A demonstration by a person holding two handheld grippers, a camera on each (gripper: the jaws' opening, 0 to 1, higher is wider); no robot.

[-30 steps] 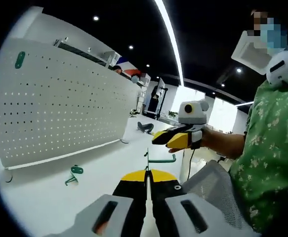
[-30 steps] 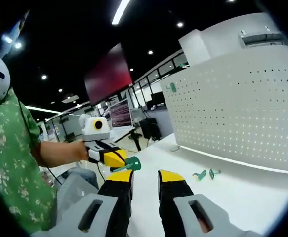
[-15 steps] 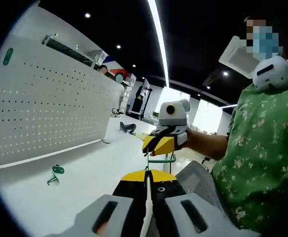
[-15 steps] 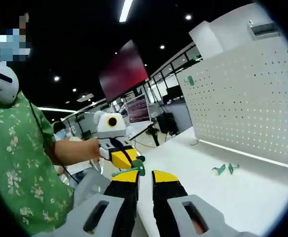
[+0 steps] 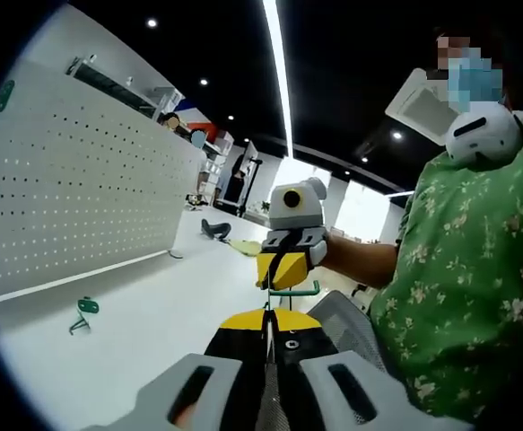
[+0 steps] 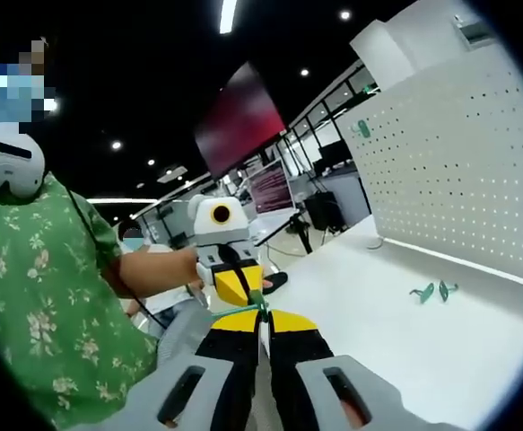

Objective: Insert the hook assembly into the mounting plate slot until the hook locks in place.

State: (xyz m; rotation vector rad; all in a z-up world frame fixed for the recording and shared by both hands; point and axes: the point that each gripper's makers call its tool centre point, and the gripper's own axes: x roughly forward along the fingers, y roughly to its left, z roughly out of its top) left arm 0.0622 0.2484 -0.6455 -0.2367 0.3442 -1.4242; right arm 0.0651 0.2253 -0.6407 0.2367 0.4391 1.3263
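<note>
Both grippers' fingers seemingly pinch one green hook [image 5: 294, 290]; the left gripper view shows its bar.

A white surface [image 5: 144, 310] runs under a dark ceiling [image 5: 351, 63] with a long strip light [image 5: 274, 67] and small round spotlights. Beyond it — bright windows [image 5: 355, 211], and office monitors [image 6: 270, 189] on distant desks.

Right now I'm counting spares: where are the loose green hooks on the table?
In the right gripper view, the loose green hooks lie on the white table at right, before the pegboard.
</note>
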